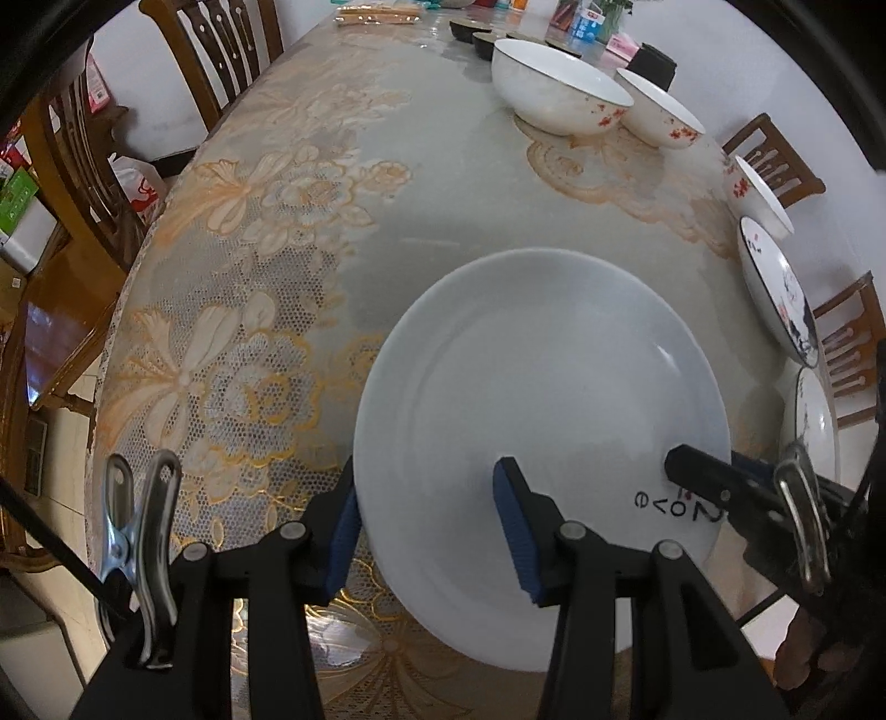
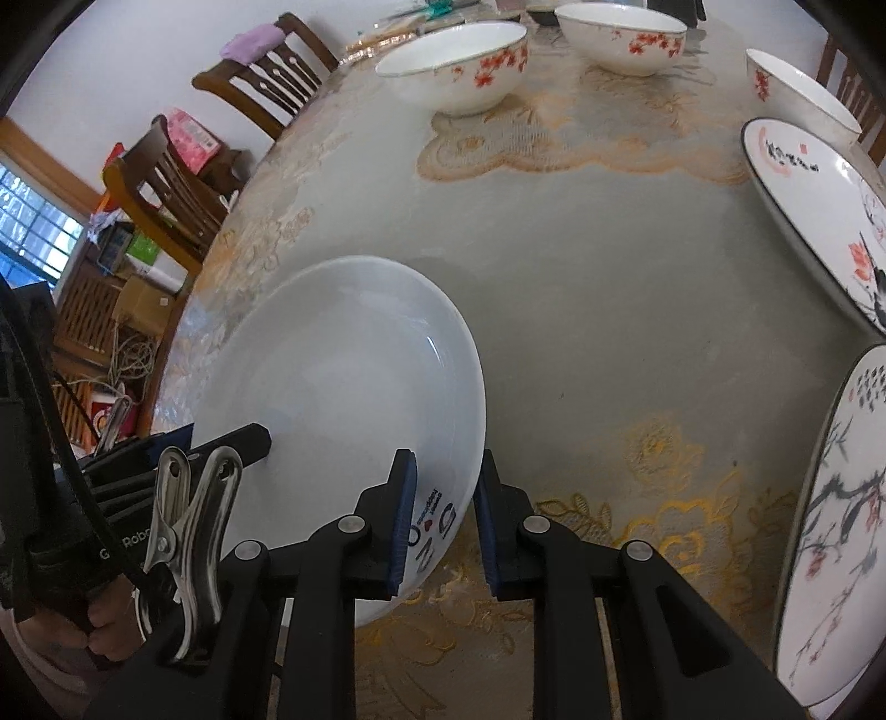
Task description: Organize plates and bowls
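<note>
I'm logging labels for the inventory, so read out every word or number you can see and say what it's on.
"evo": black letters on the plain white round plate, near its rim; the remaining rim print is unreadable.
"Robo": white lettering on the left hand-held gripper, cut off.
Brush calligraphy on the dark-rimmed painted plate: unreadable.
Distant cartons: too blurred.

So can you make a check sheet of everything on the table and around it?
Surface: table under a floral lace cloth.
Job's things: white plate; three flowered bowls; two painted plates.
Clutter: dark cups, milk carton at far end.
Grippers: left gripper and right gripper each straddle the white plate's rim; jaws not closed.
Cables: tangled cords on the floor.
Surroundings: wooden chairs, boxes.
</note>
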A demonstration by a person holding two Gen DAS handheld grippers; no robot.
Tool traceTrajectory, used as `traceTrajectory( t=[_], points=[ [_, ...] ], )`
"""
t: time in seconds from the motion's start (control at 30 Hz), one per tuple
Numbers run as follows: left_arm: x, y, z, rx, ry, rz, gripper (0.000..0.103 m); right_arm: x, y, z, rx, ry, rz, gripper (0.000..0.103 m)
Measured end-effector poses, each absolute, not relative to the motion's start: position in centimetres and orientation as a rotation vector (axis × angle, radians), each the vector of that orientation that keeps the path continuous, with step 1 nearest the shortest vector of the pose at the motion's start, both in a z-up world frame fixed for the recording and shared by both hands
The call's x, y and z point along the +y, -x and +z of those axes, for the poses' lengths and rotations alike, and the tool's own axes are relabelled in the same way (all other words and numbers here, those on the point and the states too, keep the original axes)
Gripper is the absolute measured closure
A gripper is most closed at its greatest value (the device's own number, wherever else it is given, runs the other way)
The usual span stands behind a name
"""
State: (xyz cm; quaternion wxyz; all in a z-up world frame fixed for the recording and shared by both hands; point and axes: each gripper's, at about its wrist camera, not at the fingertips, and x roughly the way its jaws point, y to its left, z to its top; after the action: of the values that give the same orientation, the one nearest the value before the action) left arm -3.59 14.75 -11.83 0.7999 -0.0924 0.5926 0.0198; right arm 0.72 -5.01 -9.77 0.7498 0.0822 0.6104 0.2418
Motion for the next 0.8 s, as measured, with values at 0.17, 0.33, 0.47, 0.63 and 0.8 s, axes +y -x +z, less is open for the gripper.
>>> traceTrajectory(
  t=[0.17, 0.33, 0.47, 0.63, 0.8],
  points=[
    [14.3, 3.4, -11.8, 1.269, 0.167, 0.034, 0.054, -5.0, -0.8, -10.1, 1.355, -0.177, 0.515, 0.079],
    [14.5, 3.4, -11.9, 1.268, 0.171, 0.035, 0.052, -4.1, -0.3, -9.7, 1.355, -0.134, 0.523, 0.069],
    [14.7, 3.6, -11.7, 1.263, 0.158, 0.053, 0.047, -4.2, -0.1, -9.4, 1.346, -0.138, 0.522, 0.067],
    [15.2, 3.8, -11.1, 1.252, 0.145, 0.090, 0.046, -4.7, -0.2, -8.9, 1.320, -0.161, 0.519, 0.064],
    [15.5, 4.0, -10.0, 1.238, 0.158, 0.114, 0.046, -5.5, -0.6, -7.8, 1.285, -0.175, 0.525, 0.064]
  ],
)
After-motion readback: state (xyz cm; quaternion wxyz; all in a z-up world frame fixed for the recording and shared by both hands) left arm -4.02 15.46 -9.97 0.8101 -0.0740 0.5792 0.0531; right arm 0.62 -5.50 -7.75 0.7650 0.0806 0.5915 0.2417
